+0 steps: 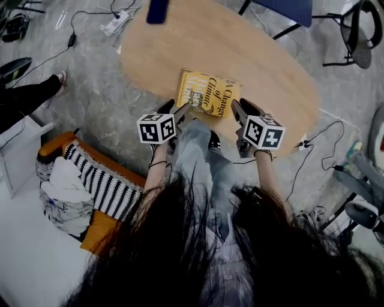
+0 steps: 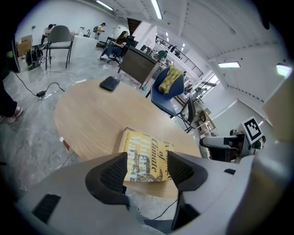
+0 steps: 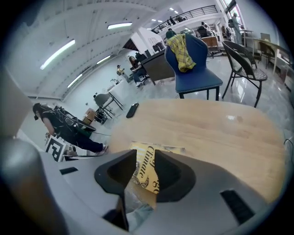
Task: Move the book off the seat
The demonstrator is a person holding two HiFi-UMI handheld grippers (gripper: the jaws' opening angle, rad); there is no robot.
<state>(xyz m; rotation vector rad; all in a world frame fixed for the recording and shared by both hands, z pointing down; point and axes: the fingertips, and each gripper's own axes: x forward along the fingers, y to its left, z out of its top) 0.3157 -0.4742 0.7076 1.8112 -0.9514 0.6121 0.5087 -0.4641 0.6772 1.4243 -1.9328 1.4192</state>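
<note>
A yellow book (image 1: 209, 93) lies flat on the oval wooden table (image 1: 264, 57), close to its near edge. My left gripper (image 1: 180, 111) hovers at the book's near left corner, jaws wide apart, and the book (image 2: 146, 156) shows beyond the gap with nothing between the pads. At the near right corner my right gripper (image 1: 236, 109) stands with a narrower gap; the book's cover (image 3: 147, 167) shows through it and the pads do not press on it. The orange seat (image 1: 99, 231) is at the lower left, with a striped cloth over it.
A dark flat case (image 1: 157, 11) lies on the table's far side. A blue chair (image 3: 195, 73) with a yellow cloth stands beyond the table. Cables and a power strip (image 1: 117, 23) lie on the floor. A person's leg (image 1: 30, 96) is at the left.
</note>
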